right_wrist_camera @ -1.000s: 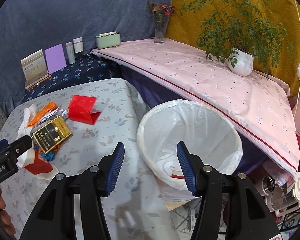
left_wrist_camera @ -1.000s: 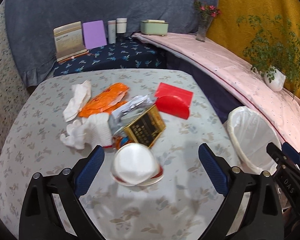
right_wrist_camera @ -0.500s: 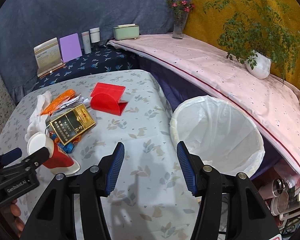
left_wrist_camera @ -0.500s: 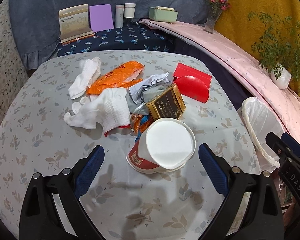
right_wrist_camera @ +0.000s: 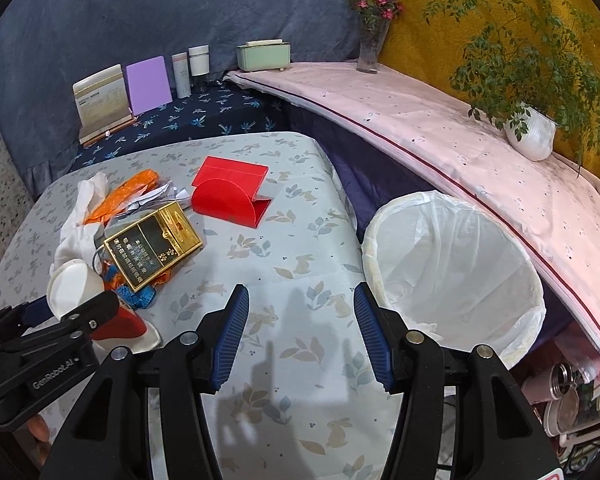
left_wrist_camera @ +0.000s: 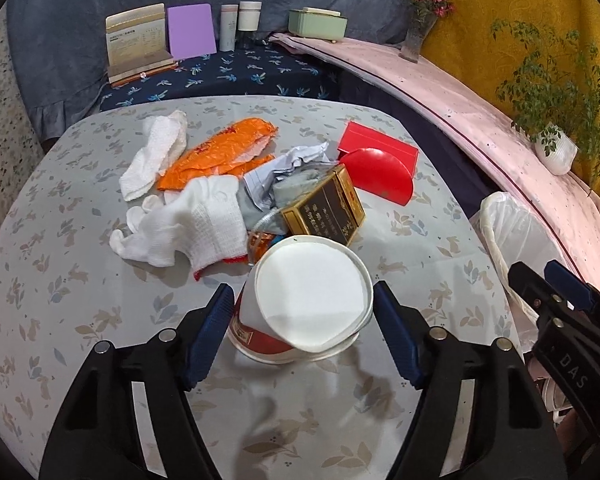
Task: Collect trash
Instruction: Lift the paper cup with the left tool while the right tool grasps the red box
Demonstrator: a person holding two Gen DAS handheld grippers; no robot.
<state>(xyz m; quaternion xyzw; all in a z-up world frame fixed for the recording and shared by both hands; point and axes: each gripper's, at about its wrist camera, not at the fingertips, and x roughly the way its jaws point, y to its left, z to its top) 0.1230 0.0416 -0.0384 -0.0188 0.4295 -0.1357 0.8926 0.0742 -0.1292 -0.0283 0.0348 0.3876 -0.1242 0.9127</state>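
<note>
A red-and-white paper cup (left_wrist_camera: 304, 300) lies tilted on the floral table, its white mouth towards me, between the open fingers of my left gripper (left_wrist_camera: 302, 330), which do not touch it. Behind it is a pile: a white glove (left_wrist_camera: 192, 220), a gold-and-black box (left_wrist_camera: 324, 210), crumpled grey paper (left_wrist_camera: 288, 172), an orange wrapper (left_wrist_camera: 220, 150), another white cloth (left_wrist_camera: 156, 156). My right gripper (right_wrist_camera: 300, 336) is open and empty above the table's right part, beside the white-lined trash bin (right_wrist_camera: 452, 276). The cup (right_wrist_camera: 74, 286) shows at its left.
A red folded card box (left_wrist_camera: 376, 164) lies behind the pile, right. The bin (left_wrist_camera: 512, 232) stands off the table's right edge under a pink-covered ledge (right_wrist_camera: 420, 120) with a potted plant (right_wrist_camera: 532, 136). Cards, bottles and a green box (left_wrist_camera: 318, 24) stand on the back shelf.
My left gripper has moved forward and down, so the cup now sits between its fingers. My right gripper has swung left from over the bin to above the table.
</note>
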